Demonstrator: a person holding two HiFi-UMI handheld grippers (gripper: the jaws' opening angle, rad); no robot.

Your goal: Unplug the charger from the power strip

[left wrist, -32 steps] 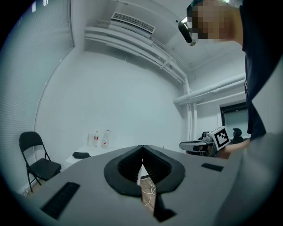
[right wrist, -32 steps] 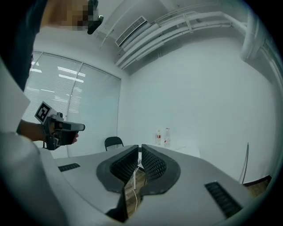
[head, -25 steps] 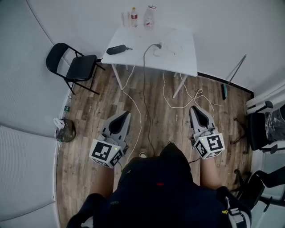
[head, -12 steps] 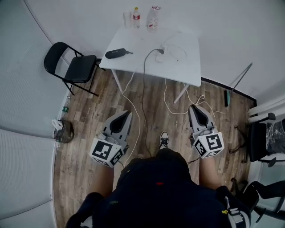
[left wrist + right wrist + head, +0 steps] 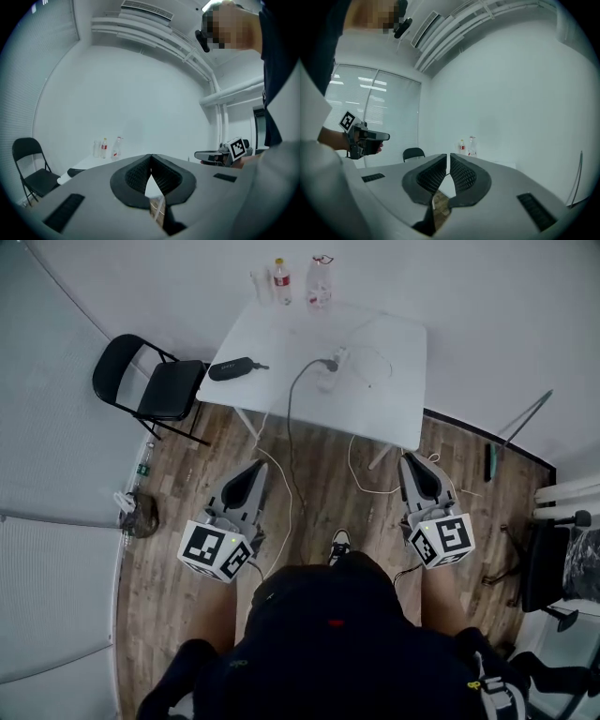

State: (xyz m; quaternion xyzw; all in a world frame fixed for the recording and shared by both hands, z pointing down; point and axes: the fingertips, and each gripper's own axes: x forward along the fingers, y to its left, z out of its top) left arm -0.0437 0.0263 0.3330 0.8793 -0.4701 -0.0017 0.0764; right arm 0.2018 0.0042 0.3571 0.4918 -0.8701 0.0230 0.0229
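A white table (image 5: pixel 394 399) stands ahead by the wall. On it a grey cable (image 5: pixel 292 418) rises from the floor to a dark plug (image 5: pixel 329 363) at a small white power strip (image 5: pixel 339 358), too small to make out in detail. Both grippers are held level above the wood floor, short of the table. My left gripper (image 5: pixel 255 468) (image 5: pixel 151 157) is shut with nothing in it. My right gripper (image 5: pixel 418 463) (image 5: pixel 448 157) is shut and empty too, its tip near the table's front right corner.
A black case (image 5: pixel 232 368) lies on the table's left part and bottles (image 5: pixel 278 277) stand at its back edge. A black folding chair (image 5: pixel 155 385) is left of the table. White cables (image 5: pixel 366 479) trail over the floor. A bag (image 5: pixel 139 514) sits by the left wall, office chairs (image 5: pixel 548 568) at right.
The person has walked toward the table, so it sits closer under the view. Both grippers were carried forward with the body, still shut and level.
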